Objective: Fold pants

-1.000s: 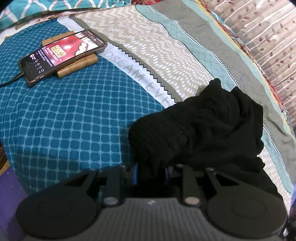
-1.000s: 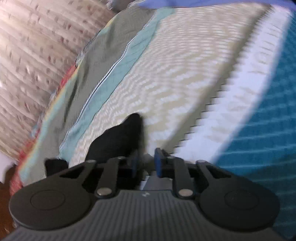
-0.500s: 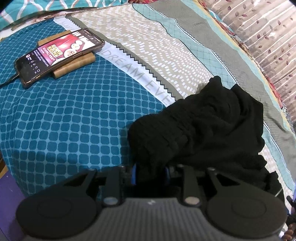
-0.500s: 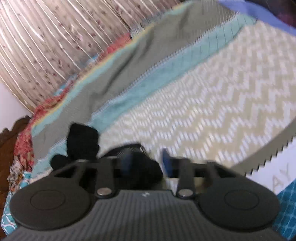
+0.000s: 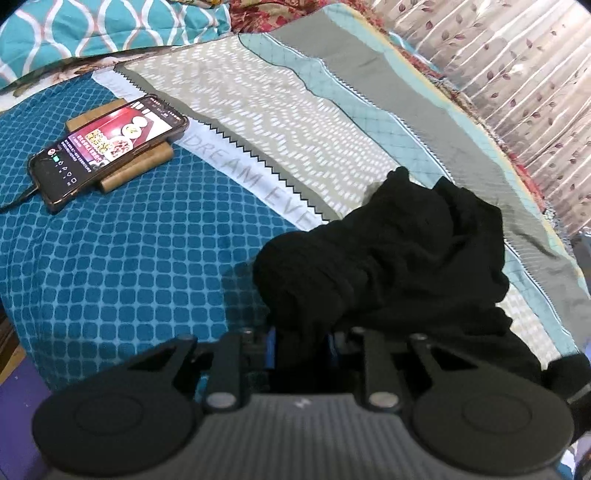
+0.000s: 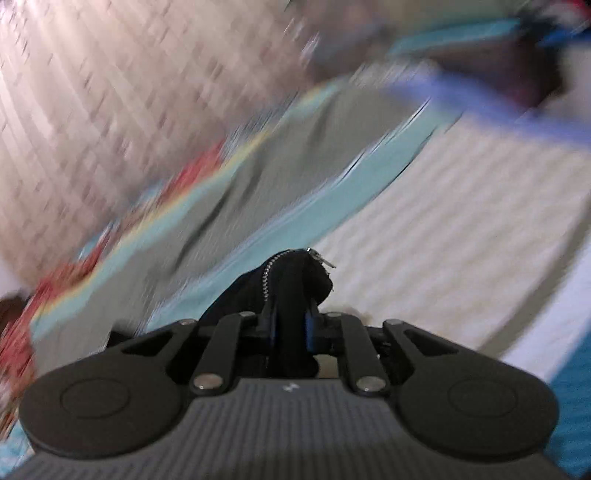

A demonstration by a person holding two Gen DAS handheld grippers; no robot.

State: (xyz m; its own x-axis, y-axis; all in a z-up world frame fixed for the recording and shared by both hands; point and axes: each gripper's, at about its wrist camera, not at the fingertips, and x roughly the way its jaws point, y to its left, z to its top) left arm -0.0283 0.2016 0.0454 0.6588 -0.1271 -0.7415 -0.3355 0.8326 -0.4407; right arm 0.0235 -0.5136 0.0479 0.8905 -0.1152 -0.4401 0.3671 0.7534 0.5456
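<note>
The black pants (image 5: 388, 258) lie bunched on the patterned bedspread (image 5: 129, 258), right of centre in the left wrist view. My left gripper (image 5: 301, 343) is closing, its blue pads pressed on a thick fold at the near edge of the heap. In the blurred right wrist view, my right gripper (image 6: 290, 325) is also closing, and its pads pinch another part of the pants (image 6: 295, 273). A metal zipper (image 6: 267, 280) runs along that part, which is raised off the bed. The rest of the pants is hidden behind the gripper body there.
A phone (image 5: 107, 147) with a lit screen rests on a wooden block (image 5: 147, 162) at the far left, with a cable trailing off it. A teal pillow (image 5: 92, 26) lies at the head. A leaf-print curtain (image 5: 517, 74) hangs past the bed's far edge.
My right gripper opened around black cloth, then closed on the zipper part and rose, its view swinging towards the curtain. My left gripper kept its hold and lifted slightly.
</note>
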